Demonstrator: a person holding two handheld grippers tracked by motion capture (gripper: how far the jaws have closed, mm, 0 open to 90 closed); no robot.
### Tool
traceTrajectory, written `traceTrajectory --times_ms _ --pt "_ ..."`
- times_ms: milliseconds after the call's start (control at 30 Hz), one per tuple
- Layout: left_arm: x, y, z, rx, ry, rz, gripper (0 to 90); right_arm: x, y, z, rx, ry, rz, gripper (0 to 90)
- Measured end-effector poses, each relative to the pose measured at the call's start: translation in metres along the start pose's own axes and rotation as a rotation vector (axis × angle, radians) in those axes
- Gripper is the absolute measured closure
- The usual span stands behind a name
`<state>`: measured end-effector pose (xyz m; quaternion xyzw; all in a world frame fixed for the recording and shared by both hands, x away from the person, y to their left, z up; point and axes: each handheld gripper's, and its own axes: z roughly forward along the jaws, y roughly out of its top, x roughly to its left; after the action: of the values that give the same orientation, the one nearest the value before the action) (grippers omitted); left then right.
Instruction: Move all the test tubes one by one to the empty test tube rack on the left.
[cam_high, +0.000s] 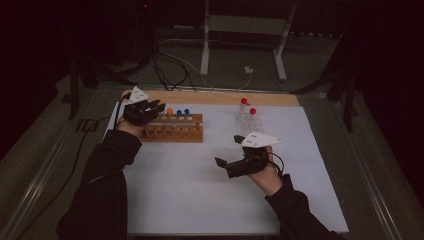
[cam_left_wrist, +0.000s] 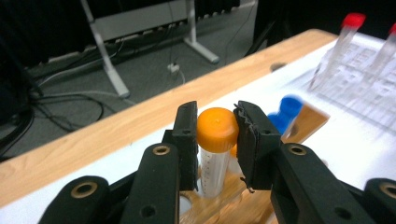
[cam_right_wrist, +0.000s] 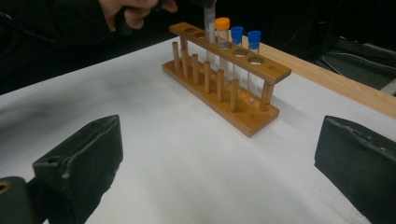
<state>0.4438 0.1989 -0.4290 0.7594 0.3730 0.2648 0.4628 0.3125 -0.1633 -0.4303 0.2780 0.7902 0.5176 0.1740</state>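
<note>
Left gripper (cam_left_wrist: 217, 135) clamped on orange-capped clear plastic tube (cam_left_wrist: 216, 154), seemingly half-seated in wooden rack (cam_high: 172, 131) at ten o'clock; right gripper (cam_right_wrist: 219, 163) wide open, empty

Between the left tool's (cam_left_wrist: 217, 140) matt black jaws, a clear plastic tube (cam_left_wrist: 214, 170) with smooth orange cap; below, a varnished wooden rack (cam_right_wrist: 224, 77).

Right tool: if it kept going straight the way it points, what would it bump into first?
Probably the wooden test tube rack. The right tool stands open over bare white table, and the rack is the first thing ahead, though depth is hard to judge.
</note>
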Motion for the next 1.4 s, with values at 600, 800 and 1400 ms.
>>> traceTrajectory --times_ms 600,800,1400 --pt "0.003 -0.014 0.01 0.065 -0.016 -0.032 71.3 -0.002 0.003 -0.004 -0.003 -0.002 -0.003 0.6" --pt "0.0 -0.01 0.0 0.058 -0.039 -0.028 50.9 -0.007 0.008 -0.008 -0.014 -0.008 0.001 0.6" --pt "-0.047 -0.023 -0.052 0.02 -0.209 0.015 1.3 -0.076 0.001 -0.01 0.04 -0.195 0.053 2.1"
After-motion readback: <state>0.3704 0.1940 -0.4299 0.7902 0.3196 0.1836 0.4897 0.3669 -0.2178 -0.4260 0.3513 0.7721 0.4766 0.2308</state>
